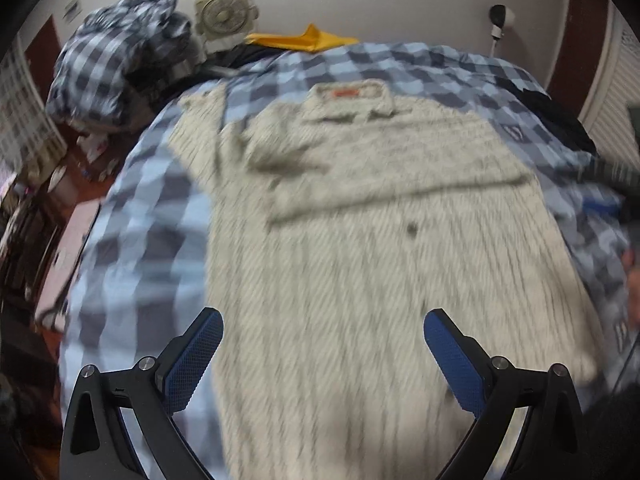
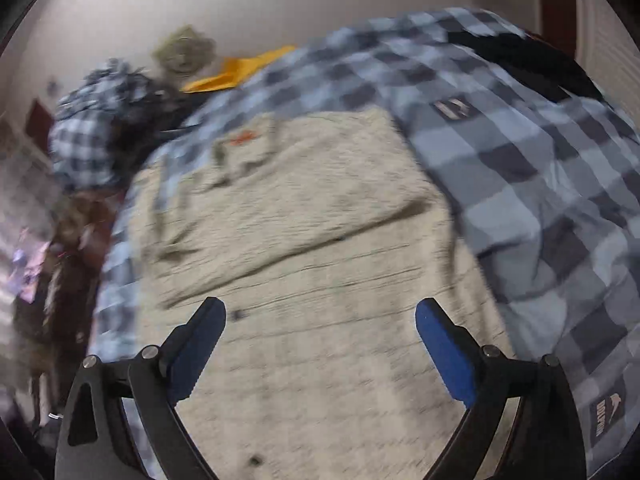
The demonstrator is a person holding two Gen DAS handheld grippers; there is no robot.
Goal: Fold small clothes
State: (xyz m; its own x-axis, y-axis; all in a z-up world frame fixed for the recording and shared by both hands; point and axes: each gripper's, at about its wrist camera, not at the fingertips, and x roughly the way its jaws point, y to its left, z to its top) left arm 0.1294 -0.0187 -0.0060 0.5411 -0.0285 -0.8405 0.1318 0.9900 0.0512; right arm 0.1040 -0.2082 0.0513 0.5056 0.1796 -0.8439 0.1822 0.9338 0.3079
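So the shirt [image 1: 360, 240] is a pale beige striped one with a collar, lying flat in the middle of the bed on a blue and grey checked duvet [image 1: 132, 216]. Collar points toward the far wall, with a small orange label [image 1: 345, 93] inside it. The shirt's right side looks already folded in across the chest, leaving a straight diagonal edge; the other sleeve [image 1: 196, 120] is out on the duvet at the far left. 1 small dark spot sits on the front below the fold. Both views are pretty motion-blurred, so fine detail is hard to make out.

The left gripper [image 1: 323, 328] hovers over the lower part of the shirt, jaws spread wide with nothing between them. Same deal for the right gripper [image 2: 321, 316]: jaws wide apart, holding nothing, over the shirt's lower half near its right edge.

Further back there's a bunched-up checked blanket [image 1: 120, 56], a small fan [image 1: 224, 14] against the wall and something yellow [image 1: 308, 39] at the far edge of the bed.
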